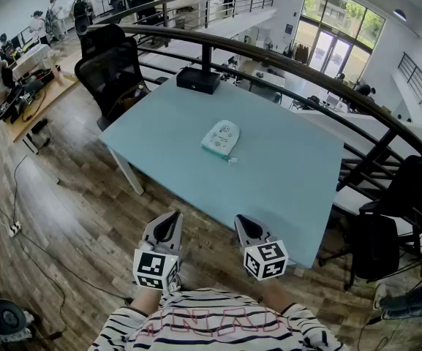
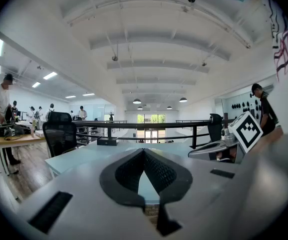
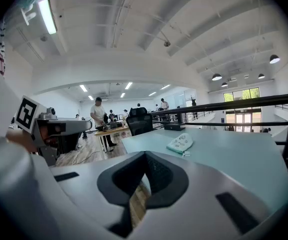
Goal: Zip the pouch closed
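Note:
A small pale-green pouch with a printed pattern lies flat near the middle of the light-blue table; a white zip pull sticks out at its near corner. It also shows in the right gripper view as a pouch well beyond the jaws. My left gripper and right gripper hover side by side off the table's near edge, above the wooden floor, far short of the pouch. Both are shut and hold nothing. In the left gripper view my left gripper points over the table; the pouch is hidden there.
A black box sits at the table's far edge under a dark curved railing. Black office chairs stand at the far left. People work at a wooden desk further left. More black chairs and a bag are on the right.

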Available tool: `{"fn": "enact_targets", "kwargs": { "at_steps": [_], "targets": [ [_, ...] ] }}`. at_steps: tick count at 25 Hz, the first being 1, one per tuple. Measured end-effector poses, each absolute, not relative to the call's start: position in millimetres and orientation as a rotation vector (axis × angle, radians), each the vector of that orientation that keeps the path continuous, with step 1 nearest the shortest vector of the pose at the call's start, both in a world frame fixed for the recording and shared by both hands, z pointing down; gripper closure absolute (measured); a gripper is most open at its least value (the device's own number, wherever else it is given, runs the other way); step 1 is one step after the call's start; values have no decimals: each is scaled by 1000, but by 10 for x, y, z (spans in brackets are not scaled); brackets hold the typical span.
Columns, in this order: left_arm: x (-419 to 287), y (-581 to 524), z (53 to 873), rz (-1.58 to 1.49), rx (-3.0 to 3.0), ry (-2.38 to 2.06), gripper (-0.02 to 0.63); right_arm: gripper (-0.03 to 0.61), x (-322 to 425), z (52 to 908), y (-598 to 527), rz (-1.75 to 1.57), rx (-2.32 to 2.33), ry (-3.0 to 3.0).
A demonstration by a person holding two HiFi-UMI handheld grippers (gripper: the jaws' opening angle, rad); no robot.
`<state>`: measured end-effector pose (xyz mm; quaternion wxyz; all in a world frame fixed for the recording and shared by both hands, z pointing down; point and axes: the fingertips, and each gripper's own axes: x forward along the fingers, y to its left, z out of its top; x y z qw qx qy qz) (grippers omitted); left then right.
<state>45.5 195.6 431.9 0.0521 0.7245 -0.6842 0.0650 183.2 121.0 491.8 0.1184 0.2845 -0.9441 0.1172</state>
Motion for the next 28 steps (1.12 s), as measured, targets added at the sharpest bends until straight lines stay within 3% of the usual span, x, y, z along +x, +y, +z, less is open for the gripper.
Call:
{"fn": "enact_targets", "kwargs": {
  "at_steps": [6, 7, 8, 9, 16, 28],
  "targets": [
    [410, 1890, 4396, 153, 2260, -2000, 588, 542, 1767, 4952, 1110, 438, 904, -2790],
    [393, 1876, 4412, 149, 2272, -1983, 578, 506, 1745, 4971, 1087, 446, 918, -2780],
    [378, 1862, 4428, 148, 2284, -1961, 575, 412, 1722, 4986, 1066, 461, 929, -2772],
    [363, 1847, 4444, 151, 2296, -1937, 564, 390, 1699, 4997, 1048, 479, 940, -2766],
    [61, 1803, 4533, 205, 2325, -1819, 457, 390, 1506, 5051, 1028, 563, 1034, -2717],
    [-686, 1732, 4665, 281, 2429, -1643, 445, 390, 982, 5253, 1117, 693, 1267, -2628]
  ]
}}
